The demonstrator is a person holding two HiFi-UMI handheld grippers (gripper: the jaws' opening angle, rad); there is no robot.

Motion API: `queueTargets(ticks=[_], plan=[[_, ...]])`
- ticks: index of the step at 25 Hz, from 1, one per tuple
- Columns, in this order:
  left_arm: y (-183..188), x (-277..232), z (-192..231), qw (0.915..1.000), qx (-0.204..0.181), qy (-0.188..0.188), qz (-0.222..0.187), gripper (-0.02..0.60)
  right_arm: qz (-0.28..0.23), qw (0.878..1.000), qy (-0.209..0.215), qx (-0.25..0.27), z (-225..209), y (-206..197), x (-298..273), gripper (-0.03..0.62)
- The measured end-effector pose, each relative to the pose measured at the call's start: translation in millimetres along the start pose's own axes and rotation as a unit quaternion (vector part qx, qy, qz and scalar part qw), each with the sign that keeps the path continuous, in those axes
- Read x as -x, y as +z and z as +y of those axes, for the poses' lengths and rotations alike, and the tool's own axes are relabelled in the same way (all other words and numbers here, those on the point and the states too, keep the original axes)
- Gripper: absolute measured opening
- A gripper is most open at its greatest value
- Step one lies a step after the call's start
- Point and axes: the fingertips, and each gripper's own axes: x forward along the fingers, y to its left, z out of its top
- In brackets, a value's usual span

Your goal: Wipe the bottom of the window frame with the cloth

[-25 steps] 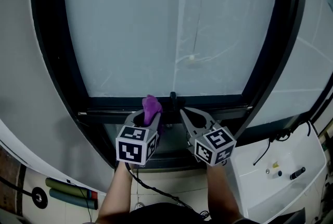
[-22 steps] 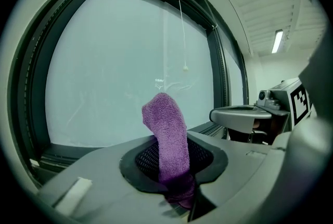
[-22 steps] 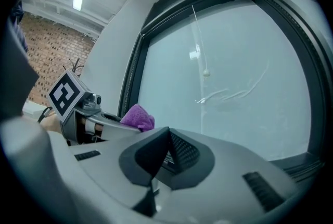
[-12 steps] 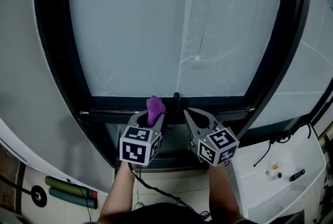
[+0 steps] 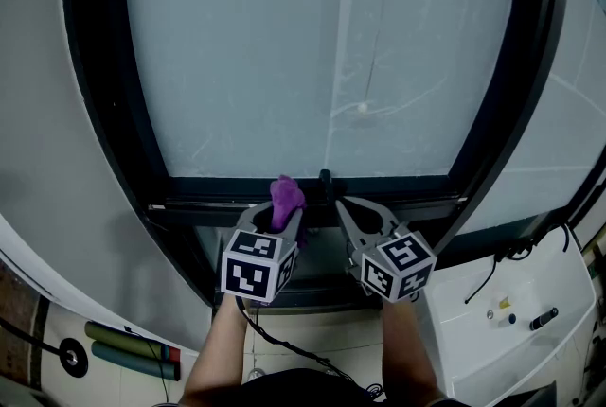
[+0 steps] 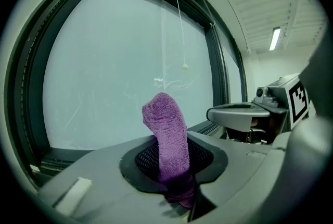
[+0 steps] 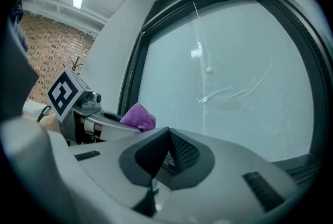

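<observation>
Cloth (image 6: 167,145) is being pinched by the left gripper (image 5: 277,216), lengthwise toward the window (image 5: 312,64); the right gripper (image 7: 158,160) is being held closed, empty, plain only in its own view.

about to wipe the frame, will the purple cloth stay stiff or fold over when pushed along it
Probably floppy: the cloth stands from the shut jaws of the left gripper only as a short bunched stub, tip curled over. Its looped nap looks grippy, so on the window frame it may drag and bend back. It seems light.
</observation>
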Motion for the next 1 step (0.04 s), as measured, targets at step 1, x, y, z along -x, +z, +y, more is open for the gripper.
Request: queueTargets(ticks=[1], plan=[[0.3, -0.1, -0.1, 1.0, -0.001, -0.001, 0.0, 0.1, 0.0, 1.0, 0.0, 0.0, -0.1, -0.1, -0.3, 0.0]])
